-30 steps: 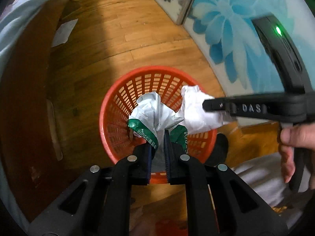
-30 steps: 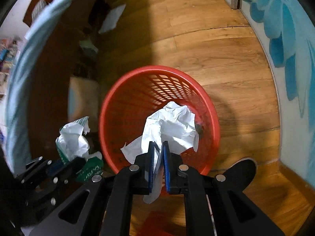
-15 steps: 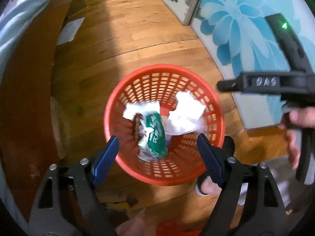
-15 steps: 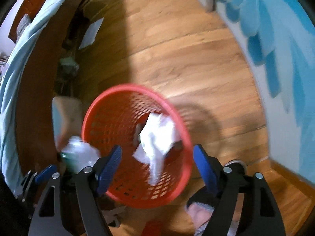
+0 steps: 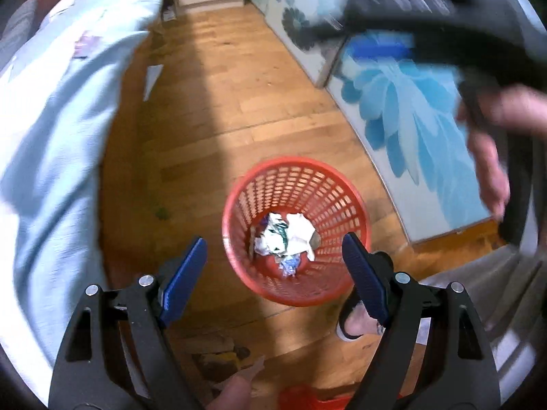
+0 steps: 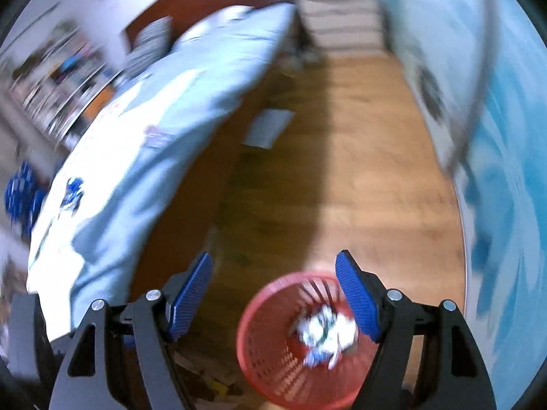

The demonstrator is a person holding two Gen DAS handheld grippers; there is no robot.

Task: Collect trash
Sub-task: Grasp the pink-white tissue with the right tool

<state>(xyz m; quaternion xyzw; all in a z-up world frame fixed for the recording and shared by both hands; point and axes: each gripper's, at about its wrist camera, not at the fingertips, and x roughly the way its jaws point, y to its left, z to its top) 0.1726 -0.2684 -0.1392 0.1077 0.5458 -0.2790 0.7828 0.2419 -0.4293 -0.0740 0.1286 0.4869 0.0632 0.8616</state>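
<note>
While both tools gape empty | red basket [image 5: 355, 205] holds crumpled trash [image 5: 294, 232] | wooden floor [image 5: 239, 102], bed [image 5: 58, 109] alongside

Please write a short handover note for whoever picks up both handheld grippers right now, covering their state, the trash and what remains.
Left gripper: open, nothing between its blue pads, above the basket.
Right gripper: open, empty; its view is blurred.
Both jaws have just been opening.
Round red plastic mesh basket stands on the wooden floor beside the bed.
Crumpled white paper and the white-and-green wrapper lie inside the basket.
Done: both pieces dropped in.
Left: a flat white sheet lies on the floor by the bed; possibly trash, so check it.
</note>
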